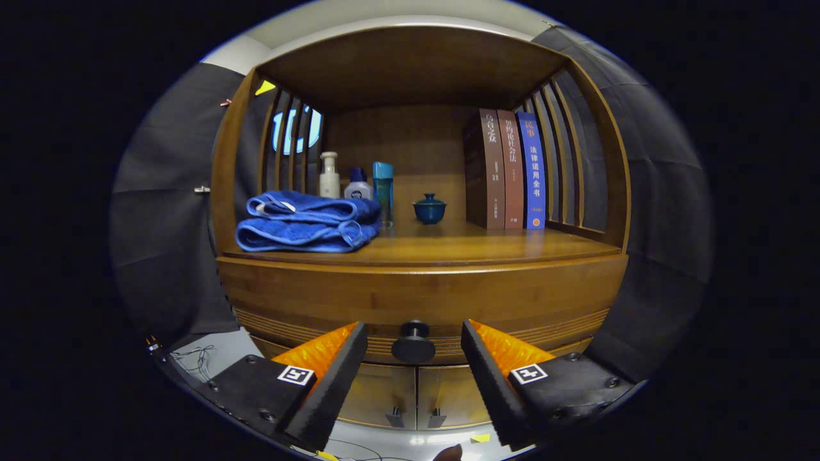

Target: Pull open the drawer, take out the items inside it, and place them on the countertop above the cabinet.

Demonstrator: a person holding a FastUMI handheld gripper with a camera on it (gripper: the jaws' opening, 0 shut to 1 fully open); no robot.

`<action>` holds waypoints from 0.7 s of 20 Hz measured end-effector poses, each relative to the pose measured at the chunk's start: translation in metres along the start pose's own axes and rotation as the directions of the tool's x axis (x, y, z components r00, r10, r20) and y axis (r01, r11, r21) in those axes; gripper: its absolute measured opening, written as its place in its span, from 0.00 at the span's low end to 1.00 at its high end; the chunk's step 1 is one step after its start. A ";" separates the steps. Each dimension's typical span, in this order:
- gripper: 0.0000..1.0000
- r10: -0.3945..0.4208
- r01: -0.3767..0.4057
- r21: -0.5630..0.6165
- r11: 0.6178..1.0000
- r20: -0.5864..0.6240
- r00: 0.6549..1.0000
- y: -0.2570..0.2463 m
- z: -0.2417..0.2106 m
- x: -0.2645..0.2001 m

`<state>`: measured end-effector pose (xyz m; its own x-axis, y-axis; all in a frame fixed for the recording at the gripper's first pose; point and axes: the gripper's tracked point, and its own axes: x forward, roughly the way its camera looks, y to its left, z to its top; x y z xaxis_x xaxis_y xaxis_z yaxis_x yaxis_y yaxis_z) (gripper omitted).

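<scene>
Countertop: the countertop (448, 246) is a glossy brown wood shelf inside an open-fronted cabinet (419, 64) with slatted sides and a wooden roof.
Room: black cloth hangs on both sides; a pale floor with thin wires lies below to the left.
On the shelf: folded blue towels (301, 224) to the left, three small bottles (356, 180) behind them, a dark teal lidded cup (429, 209) near the middle, three upright books (509, 169) to the right.
Writing: the book spines carry Chinese characters, too small and warped to read reliably.
Drawer: the drawer (423, 298) sits closed under the countertop, its dark round knob (414, 342) centred low on the front.
Below: two cabinet doors (416, 397) with small handles.
Gripper: the gripper (414, 349) is spread wide and holds nothing; the knob sits between its fingers, touching neither.
</scene>
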<state>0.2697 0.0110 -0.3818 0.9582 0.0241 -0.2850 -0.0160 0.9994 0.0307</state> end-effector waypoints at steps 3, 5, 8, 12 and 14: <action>0.76 -0.013 0.013 0.011 1.000 -0.037 0.999 -0.002 -0.017 0.017; 0.65 0.004 -0.003 0.019 1.000 -0.079 0.997 0.002 -0.031 0.022; 0.51 0.008 -0.006 0.024 1.000 -0.075 0.997 0.001 -0.030 0.021; 0.35 0.001 -0.002 -0.016 1.000 -0.071 0.998 0.000 -0.029 0.021; 0.35 -0.006 0.007 0.006 1.000 -0.079 0.997 0.000 -0.030 0.018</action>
<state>0.2789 0.0125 -0.4154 0.9327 0.0197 -0.3600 -0.0079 0.9994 0.0342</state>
